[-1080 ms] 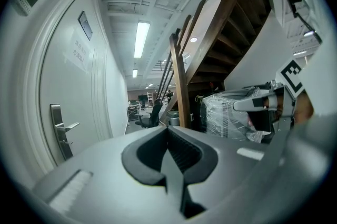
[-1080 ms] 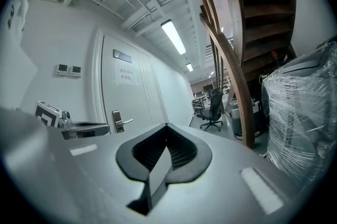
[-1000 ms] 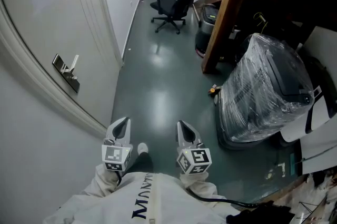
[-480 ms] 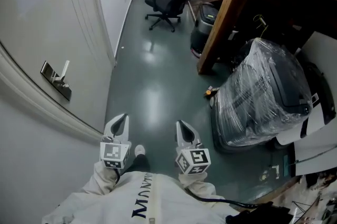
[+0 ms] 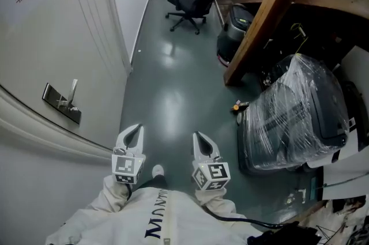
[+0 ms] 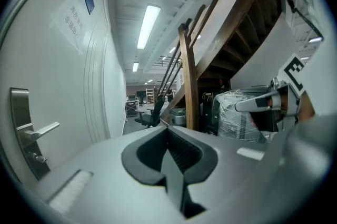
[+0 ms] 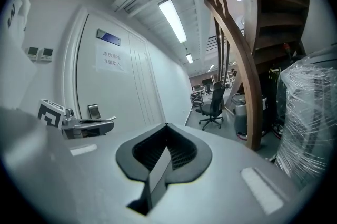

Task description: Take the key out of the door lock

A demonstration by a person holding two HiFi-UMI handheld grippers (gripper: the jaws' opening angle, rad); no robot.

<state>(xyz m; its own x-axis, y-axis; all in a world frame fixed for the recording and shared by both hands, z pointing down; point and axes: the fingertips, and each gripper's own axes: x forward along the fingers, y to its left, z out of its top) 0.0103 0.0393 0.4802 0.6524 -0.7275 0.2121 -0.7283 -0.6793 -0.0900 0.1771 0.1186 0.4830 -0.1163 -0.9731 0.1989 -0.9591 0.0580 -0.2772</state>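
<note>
Left gripper [image 5: 136, 133] and right gripper [image 5: 200, 140] are both pinched shut, empty, well apart from the door lock [image 5: 60, 103]. Going in closed would probably just bump the key, not grab it.

Cool, even indoor light comes from long ceiling strip lights [image 6: 147, 25], which show bright and slightly blown out in both gripper views. In the head view the glossy green floor [image 5: 173, 123] carries pale smears of their glare. The plastic wrap [image 5: 294, 117] glints in thin streaks, while the space under the wooden staircase [image 5: 271, 7] lies in deep shadow. Both gripper views are round and fisheye, black at the corners, and the door [image 7: 105, 96] bows hard at its edges. The left hand-held gripper [image 6: 168, 129] and right hand-held gripper [image 7: 166, 125] loom soft and out of focus near the lens; distant things are fairly sharp.
</note>
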